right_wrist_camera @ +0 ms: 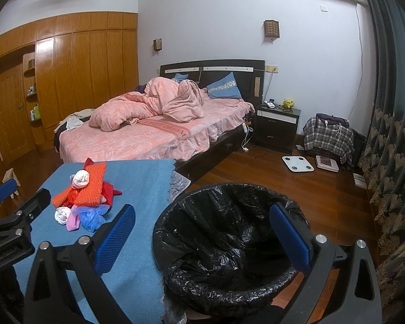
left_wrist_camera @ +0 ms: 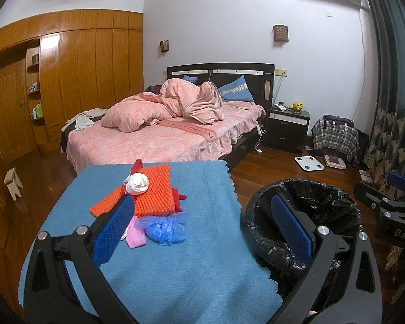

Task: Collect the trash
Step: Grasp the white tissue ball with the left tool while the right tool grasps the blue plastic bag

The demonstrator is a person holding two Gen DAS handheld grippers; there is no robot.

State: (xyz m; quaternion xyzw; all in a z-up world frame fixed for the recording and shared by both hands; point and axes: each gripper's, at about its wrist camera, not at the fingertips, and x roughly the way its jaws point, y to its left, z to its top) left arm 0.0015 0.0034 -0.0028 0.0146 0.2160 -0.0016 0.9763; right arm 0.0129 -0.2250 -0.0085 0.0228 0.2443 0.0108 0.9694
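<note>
A pile of trash lies on the blue-clothed table: orange foam sheets, a crumpled white wad, red scraps, a pink piece and a crumpled blue plastic bag. The pile also shows in the right wrist view, with a second white wad. A bin lined with a black bag stands right of the table and looks empty. My left gripper is open and empty above the table, just short of the pile. My right gripper is open and empty over the bin.
A bed with pink bedding stands behind the table. A dark nightstand, a white scale and a chair draped in plaid cloth are at the right. Curtains hang along the right edge. A small stool stands left.
</note>
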